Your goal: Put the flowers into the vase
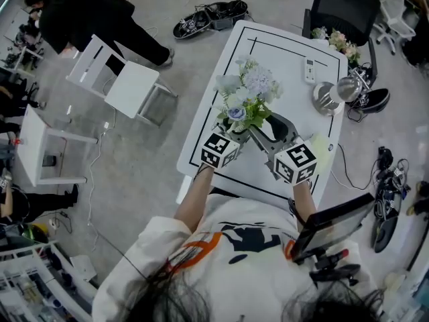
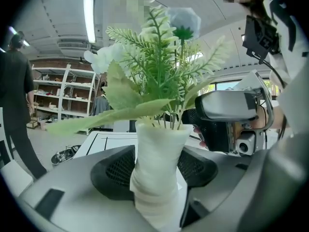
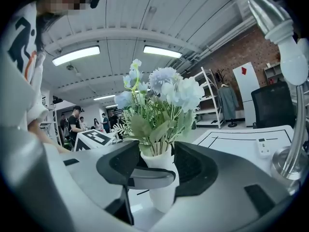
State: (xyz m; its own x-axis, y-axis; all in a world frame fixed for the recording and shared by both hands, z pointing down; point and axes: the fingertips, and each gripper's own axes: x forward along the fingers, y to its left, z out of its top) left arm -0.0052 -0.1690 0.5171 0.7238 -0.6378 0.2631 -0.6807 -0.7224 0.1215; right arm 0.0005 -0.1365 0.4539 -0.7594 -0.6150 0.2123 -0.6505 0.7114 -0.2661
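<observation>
- Step in hand: the flowers [image 1: 247, 89] already stand in the white vase [image 2: 155, 153], near the centre of the table [image 1: 288, 52]. We judge placement all but complete.
- The left gripper [image 2: 157, 178] clamps the vase body. The right gripper [image 3: 161, 166] has its jaws apart, with the vase between them, untouched.
- Next move: we release the left grip gently so the vase does not tip, then back both grippers out toward 6 o'clock, clear of the leaves.
- Surroundings: a lamp [image 1: 333, 94] stands at 2 o'clock of the vase and a remote [image 1: 310, 70] lies at 1 o'clock. A second bunch [image 1: 338, 40] lies at the far edge, possibly still to load.
</observation>
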